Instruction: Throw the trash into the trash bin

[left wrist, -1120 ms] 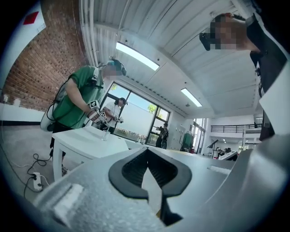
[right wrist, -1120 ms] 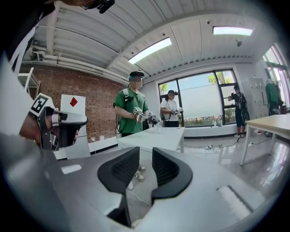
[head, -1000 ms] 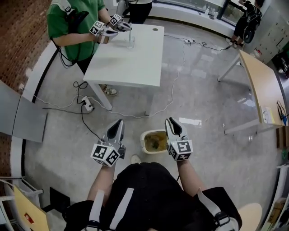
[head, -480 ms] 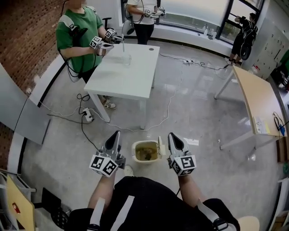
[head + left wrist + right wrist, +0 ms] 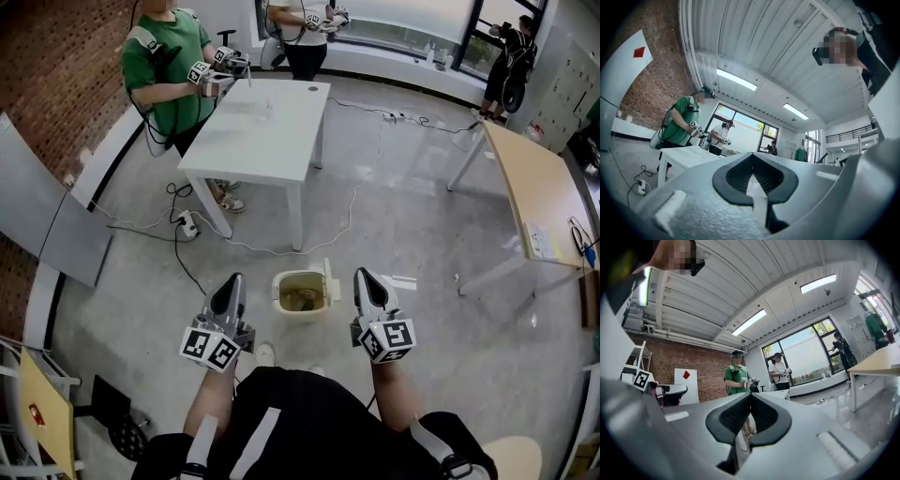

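- Head view: left gripper [image 5: 231,283], held low over the grey floor [image 5: 412,216], jaws together, nothing in them.
- Head view: right gripper [image 5: 365,277], level with the left one, jaws together, nothing in them.
- Head view: trash bin [image 5: 279,284], pale, open-topped, standing on the floor between the two grippers and touching neither.
- Head view: trash [image 5: 302,300], a brownish mass lying inside the trash bin.
- Head view: white table [image 5: 262,136], further off, beyond the bin.
- Head view: person in a green shirt [image 5: 161,67] at the white table's far left corner, with marker-cube grippers over the tabletop.
- Head view: person in a white top [image 5: 305,26] behind the white table; person in black [image 5: 511,58] at the far right.
- Head view: wooden table [image 5: 536,192] along the right side; power strip [image 5: 187,223] with cables on the floor near the white table's leg.
- Left gripper view: left gripper [image 5: 751,156], black pads met at the tips, the hollow behind them empty; the person in a green shirt, the white table and the brick wall [image 5: 644,96] lie beyond.
- Right gripper view: right gripper [image 5: 750,396], pads met at the tips, nothing between; beyond stand both people at the white table, and a white panel with a red diamond [image 5: 686,380] against the brick.
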A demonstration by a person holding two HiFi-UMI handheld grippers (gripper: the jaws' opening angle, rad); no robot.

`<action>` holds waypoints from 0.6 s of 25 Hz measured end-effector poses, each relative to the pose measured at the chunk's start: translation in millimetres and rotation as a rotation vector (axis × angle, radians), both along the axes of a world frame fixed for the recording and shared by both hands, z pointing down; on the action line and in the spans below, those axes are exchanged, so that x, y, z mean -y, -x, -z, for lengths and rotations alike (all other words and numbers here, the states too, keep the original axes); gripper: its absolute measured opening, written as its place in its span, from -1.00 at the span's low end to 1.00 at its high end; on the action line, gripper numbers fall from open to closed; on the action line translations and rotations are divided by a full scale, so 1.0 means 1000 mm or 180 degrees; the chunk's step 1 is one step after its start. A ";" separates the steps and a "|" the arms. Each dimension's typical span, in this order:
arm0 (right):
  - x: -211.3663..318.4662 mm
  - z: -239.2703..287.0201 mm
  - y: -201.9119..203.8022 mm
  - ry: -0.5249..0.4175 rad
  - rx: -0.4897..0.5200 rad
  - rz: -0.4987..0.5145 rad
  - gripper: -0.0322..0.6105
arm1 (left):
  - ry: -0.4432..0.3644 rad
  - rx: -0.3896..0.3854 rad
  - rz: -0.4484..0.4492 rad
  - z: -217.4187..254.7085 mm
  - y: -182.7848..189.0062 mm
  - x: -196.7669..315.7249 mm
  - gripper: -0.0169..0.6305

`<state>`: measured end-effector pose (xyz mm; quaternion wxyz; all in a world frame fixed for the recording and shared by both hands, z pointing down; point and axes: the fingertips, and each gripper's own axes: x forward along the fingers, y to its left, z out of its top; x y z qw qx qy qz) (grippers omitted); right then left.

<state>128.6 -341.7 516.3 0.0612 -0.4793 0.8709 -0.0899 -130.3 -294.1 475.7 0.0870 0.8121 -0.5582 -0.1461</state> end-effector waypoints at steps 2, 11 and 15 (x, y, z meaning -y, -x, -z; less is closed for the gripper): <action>-0.009 0.003 -0.008 -0.0038 -0.0034 -0.0045 -0.88 | -0.0009 0.0050 -0.0005 0.004 0.001 -0.003 -0.94; -0.035 0.016 -0.026 -0.0131 -0.0187 -0.0397 -0.88 | -0.0193 0.0163 -0.0200 0.015 0.020 -0.010 -0.94; -0.038 0.021 -0.012 -0.0169 -0.0210 -0.0504 -0.88 | -0.0209 0.0029 -0.0084 0.021 0.057 -0.004 -0.94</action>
